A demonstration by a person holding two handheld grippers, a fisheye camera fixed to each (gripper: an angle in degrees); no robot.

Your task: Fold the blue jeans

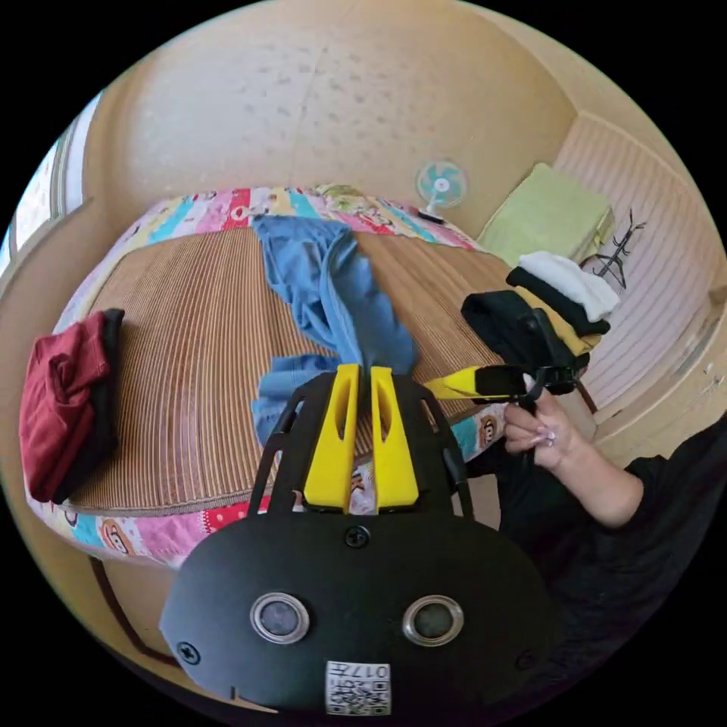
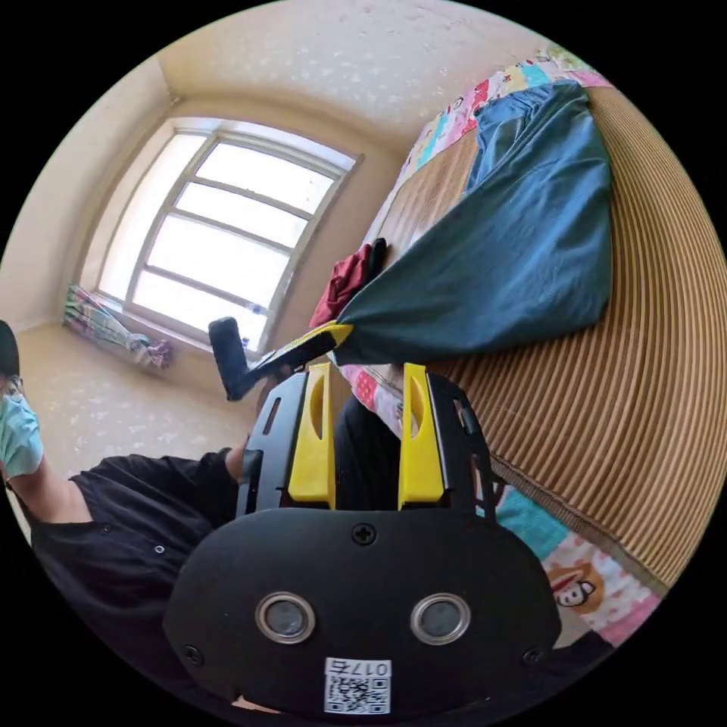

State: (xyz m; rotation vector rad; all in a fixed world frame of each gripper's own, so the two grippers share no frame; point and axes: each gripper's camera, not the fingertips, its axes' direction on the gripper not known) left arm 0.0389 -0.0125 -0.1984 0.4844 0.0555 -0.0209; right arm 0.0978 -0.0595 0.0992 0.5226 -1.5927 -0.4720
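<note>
1. Clearly, my left gripper [image 1: 362, 371] was clamped on a bunched bit of the jeans [image 1: 333, 295]; both yellow jaws stood nearly together with blue cloth pinched between their tips. I judged that grip was there to lift one end clear of the mat [image 1: 189, 348].

2. From the left gripper view, the jeans ran from the jaws up toward twelve o'clock, reaching the far edge of the mat, with a crumpled part at about nine o'clock of the jaws. They lay lengthwise, probably so a leg could be drawn over.

3. My right gripper [image 2: 366, 379] was spread, its jaws well apart with nothing between them. In the left gripper view it sat at three o'clock, held in my hand [image 1: 541, 435] beside the bed's near edge, apart from the jeans.

4. In the right gripper view the cloth rose taut to a point at the left gripper's tip, at about eleven o'clock of my right jaws. I read that as tension meant to straighten it.

5. A red garment [image 1: 64, 401] lay at nine o'clock on the mat, and a stack of clothes [image 1: 564, 299] at two o'clock, both well apart from the jeans, likely to leave folding room.

6. I judged the fold hardly begun.
</note>
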